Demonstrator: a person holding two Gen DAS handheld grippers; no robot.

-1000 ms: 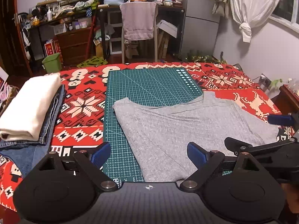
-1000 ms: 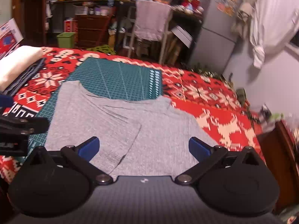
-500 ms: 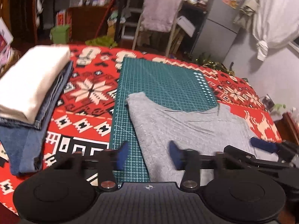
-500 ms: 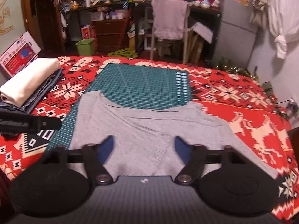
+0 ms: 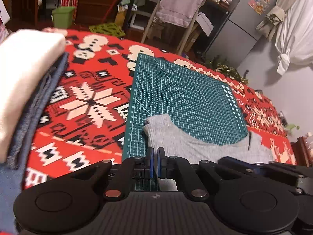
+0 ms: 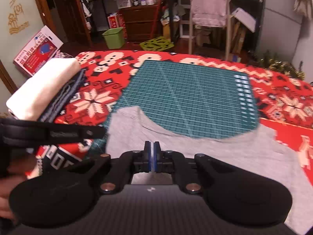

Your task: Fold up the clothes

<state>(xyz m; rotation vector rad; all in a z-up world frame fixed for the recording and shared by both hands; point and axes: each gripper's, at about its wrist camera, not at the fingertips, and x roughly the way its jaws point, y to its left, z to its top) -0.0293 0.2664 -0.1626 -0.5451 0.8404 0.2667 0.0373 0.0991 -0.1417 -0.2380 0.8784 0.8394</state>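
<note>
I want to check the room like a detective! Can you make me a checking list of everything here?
Surface: red patterned blanket with a green cutting mat on top.
Job's things: grey top spread flat, partly on the mat, partly on the blanket; folded cream garment stacked on folded denim at the left.
Clutter: nothing seen on the blanket besides the clothes.
Grippers: left gripper and right gripper both have fingers closed at the top's near edge; whether cloth is pinched is hidden.
Cables: nothing seen.
Surroundings: chair with a draped towel, green bin, crowded shelves, knotted white curtain.
</note>
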